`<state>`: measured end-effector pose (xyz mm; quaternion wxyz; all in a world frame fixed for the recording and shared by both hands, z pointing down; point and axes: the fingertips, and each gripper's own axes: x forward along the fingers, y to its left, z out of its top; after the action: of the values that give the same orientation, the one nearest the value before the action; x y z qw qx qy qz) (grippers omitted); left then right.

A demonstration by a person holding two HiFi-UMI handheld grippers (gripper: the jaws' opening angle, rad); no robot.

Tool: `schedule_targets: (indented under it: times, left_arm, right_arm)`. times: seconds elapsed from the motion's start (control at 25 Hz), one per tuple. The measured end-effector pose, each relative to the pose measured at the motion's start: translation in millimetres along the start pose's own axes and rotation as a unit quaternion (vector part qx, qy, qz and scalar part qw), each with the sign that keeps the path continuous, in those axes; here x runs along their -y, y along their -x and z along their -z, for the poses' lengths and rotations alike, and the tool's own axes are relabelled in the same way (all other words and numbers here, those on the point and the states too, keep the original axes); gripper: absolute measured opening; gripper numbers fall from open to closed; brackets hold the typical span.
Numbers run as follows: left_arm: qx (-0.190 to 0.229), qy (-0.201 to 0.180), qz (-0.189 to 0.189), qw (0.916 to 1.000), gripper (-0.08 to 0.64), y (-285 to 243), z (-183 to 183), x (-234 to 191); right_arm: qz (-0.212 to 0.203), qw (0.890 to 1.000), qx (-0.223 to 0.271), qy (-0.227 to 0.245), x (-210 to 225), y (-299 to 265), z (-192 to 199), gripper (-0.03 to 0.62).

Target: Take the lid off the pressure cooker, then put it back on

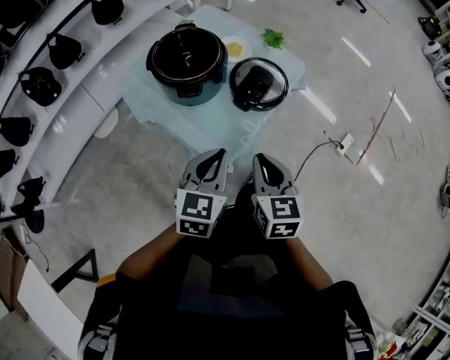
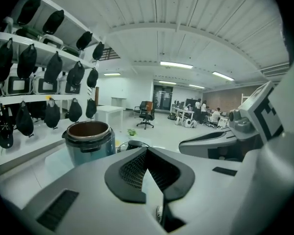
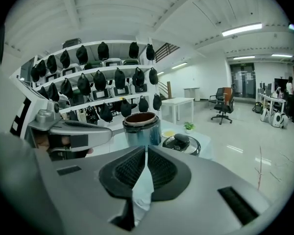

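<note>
The teal pressure cooker (image 1: 187, 60) stands open on a table with a pale blue cloth (image 1: 210, 122). Its black-knobbed lid (image 1: 259, 83) lies flat on the cloth just to the cooker's right. My left gripper (image 1: 214, 157) and right gripper (image 1: 262, 160) hang side by side over the floor, short of the table's near edge, both shut with nothing between the jaws. Past the jaws in the left gripper view are the cooker (image 2: 89, 141) and the lid (image 2: 135, 144). The right gripper view shows the cooker (image 3: 142, 128) ahead and the lid (image 3: 181, 143) to its right.
A curved white shelf rack (image 1: 52, 58) holding several black items runs along the left. A small yellow dish (image 1: 235, 49) and a green plant (image 1: 273, 37) sit at the table's far side. A power strip and cable (image 1: 345, 142) lie on the floor to the right.
</note>
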<state>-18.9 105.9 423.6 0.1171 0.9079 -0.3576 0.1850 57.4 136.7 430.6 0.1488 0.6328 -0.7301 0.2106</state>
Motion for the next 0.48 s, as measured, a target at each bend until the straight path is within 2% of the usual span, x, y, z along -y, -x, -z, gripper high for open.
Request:
schedule_targets:
  times: [0.48]
  left_arm:
    - [0.012, -0.009, -0.002, 0.9999, 0.008, -1.2, -7.2, 0.3]
  right_arm:
    - [0.002, 1.0, 0.014, 0.011, 3.2, -1.2, -9.7, 0.032]
